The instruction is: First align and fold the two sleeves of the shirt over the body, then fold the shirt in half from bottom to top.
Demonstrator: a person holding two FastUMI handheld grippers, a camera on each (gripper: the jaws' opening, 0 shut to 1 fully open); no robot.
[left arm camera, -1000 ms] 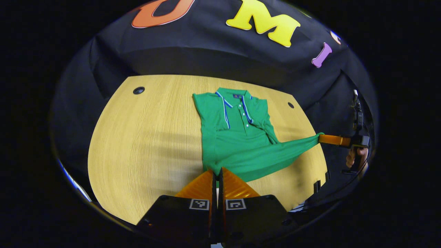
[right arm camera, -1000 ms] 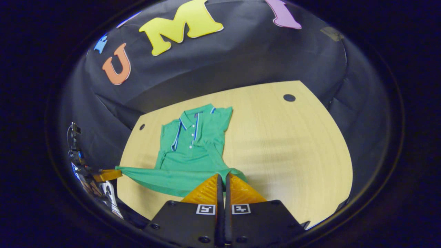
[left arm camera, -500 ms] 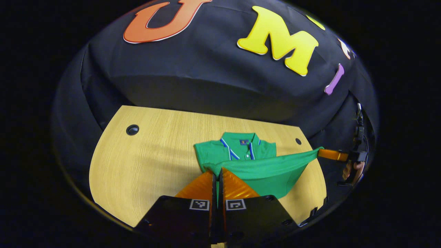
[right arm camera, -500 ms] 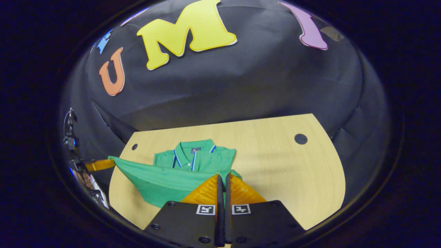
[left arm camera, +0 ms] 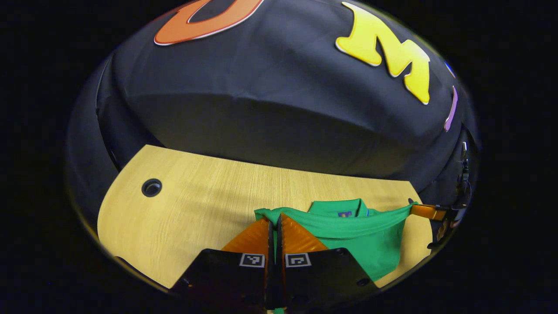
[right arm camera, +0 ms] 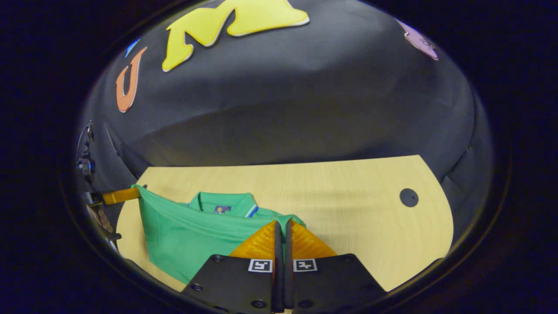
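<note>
Both tongs are clamping the shirt's (left arm camera: pixel 348 231) hem, one corner each, fingers pressed together on the cloth. Left tongs (left arm camera: pixel 274 222) are holding the hem corner nearest the bench's (left arm camera: pixel 196 205) left side; right tongs (right arm camera: pixel 282 224) are holding the other. Each pair is also showing at the rim of the other's view, with a hand behind.

Shirt is lying on the bench toward its far edge, collar (right arm camera: pixel 222 203) pointing at the far edge. Hem is hanging taut between the two tongs, raised off the bench and already over the upper body, just short of the collar. Sleeves are hidden under the raised cloth, so I can't tell how they're lying. Reading this as the bottom-to-top fold, well along, with only the lay-down left.

To do it well:
- Keeping both tongs level and the hem taut, so the edge is landing straight and not sagging in the middle.
- Keeping the hem parallel to the bench's far edge; in the right gripper view the far corner is sitting a bit higher, though lens distortion may be causing that.
- Aiming the hem at the shoulder line, just below the collar, not over it.
- Lowering both corners together, then letting go only once the cloth is resting on the shirt.
- Avoiding any forward drag at touchdown: it would be shoving the lower layer and undoing whatever sleeve fold is under there.

Main risk: one corner releasing early, giving a skewed edge.
</note>
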